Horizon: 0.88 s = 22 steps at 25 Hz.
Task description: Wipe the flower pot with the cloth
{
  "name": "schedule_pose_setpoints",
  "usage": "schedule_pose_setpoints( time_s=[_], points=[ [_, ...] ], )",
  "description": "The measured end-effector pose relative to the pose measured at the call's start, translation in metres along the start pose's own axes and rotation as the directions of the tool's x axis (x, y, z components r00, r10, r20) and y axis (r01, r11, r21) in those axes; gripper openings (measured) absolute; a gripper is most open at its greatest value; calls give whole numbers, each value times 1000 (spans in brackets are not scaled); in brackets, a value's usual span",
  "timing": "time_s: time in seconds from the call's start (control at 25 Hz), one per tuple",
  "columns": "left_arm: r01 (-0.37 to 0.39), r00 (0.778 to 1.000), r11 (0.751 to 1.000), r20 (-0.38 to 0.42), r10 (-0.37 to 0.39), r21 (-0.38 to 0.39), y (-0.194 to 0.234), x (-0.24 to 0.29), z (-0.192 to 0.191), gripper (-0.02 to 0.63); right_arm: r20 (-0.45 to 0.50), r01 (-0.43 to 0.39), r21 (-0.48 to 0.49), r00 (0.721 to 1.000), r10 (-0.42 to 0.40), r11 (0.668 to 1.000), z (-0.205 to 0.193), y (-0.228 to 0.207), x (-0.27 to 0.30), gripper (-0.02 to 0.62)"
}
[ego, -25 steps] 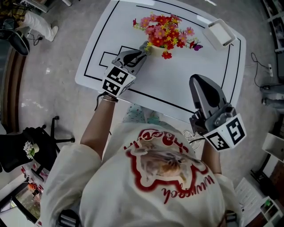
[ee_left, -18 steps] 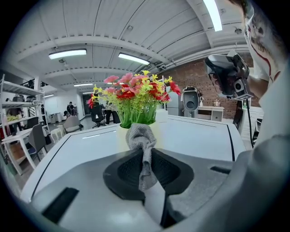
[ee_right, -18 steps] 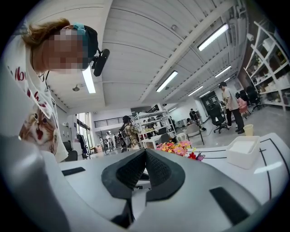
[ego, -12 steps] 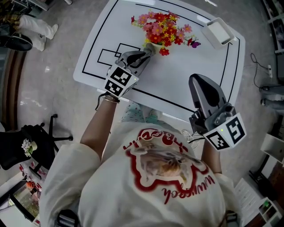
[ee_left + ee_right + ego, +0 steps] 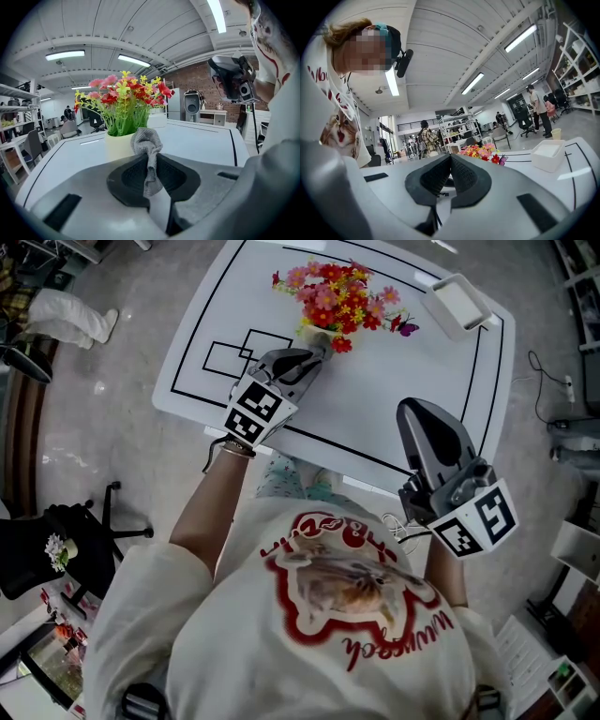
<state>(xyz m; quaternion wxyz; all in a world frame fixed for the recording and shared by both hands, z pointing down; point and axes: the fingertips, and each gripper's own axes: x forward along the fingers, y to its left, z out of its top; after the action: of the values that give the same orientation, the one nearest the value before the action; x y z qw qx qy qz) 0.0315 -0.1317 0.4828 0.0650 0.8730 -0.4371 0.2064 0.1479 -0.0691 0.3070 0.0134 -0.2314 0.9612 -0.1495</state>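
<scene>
My left gripper (image 5: 307,352) is clenched on the cloth (image 5: 146,146). In the left gripper view (image 5: 149,158) the 2 jaws are pinched together on a grey fold, and a bunched wad of it sticks out past the tips. The flower pot (image 5: 118,144) stands upright on the white table (image 5: 394,395), straight ahead of those tips and a little to their left. The wad lies over the pot's right-hand edge, and I judge it is touching the wall, though I cannot be sure of contact.

The pot's long axis runs straight up, so a wipe has to travel around the wall or up and down it, with the gripper coming in from the side. In the head view the pot (image 5: 319,337) sits just beyond the left tips, under the red and pink flowers (image 5: 333,294).

My right gripper (image 5: 422,418) is well apart from the pot, near the table's front edge. Its jaws (image 5: 450,161) are closed together with nothing between them. The left hand is plainly the nearer 1, and I judge the wiping falls to it alone. A white tray (image 5: 457,304) sits near the far right corner, away from the work.

Compared with 1 second ago, the left gripper has slid across the table. Its tips were then at the pot's left flank and are now nearer its front side, uncovering more of the black rectangles (image 5: 246,352). The right gripper has not shifted.
</scene>
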Motion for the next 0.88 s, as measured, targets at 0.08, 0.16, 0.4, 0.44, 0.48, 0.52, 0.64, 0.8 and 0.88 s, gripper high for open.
schedule_pose_setpoints(
  time_s=[0.08,0.16,0.4,0.44,0.48,0.52,0.64,0.8,0.88],
  points=[
    [2,1000,1000,0,-2,5,-3,3,1,51,1,3,0,1000,-3,1000,-1,-1,-2,-2],
    [4,1000,1000,1,-4,5,-5,5,2,51,1,4,2,1000,-4,1000,-2,-2,-4,-2],
    [16,1000,1000,18,-16,3,-13,11,7,51,2,8,6,1000,-8,1000,-3,-2,-10,-2],
    [19,1000,1000,15,-19,5,-14,12,8,51,2,9,6,1000,-9,1000,-3,-1,-11,-2],
    [20,1000,1000,13,-20,6,-16,13,8,51,2,11,5,1000,-11,1000,-3,-1,-12,-2],
    [21,1000,1000,12,-21,5,-17,13,8,51,2,13,5,1000,-13,1000,-3,-1,-13,-2],
    [20,1000,1000,9,-20,19,-21,15,10,51,0,25,3,1000,-25,1000,-3,-2,-18,-2],
    [29,1000,999,7,-29,30,-35,14,10,51,10,37,3,999,-37,999,-2,-5,-24,-2],
    [25,999,999,21,-26,26,-41,9,15,51,19,40,2,999,-40,999,0,-7,-26,-2]
  ],
)
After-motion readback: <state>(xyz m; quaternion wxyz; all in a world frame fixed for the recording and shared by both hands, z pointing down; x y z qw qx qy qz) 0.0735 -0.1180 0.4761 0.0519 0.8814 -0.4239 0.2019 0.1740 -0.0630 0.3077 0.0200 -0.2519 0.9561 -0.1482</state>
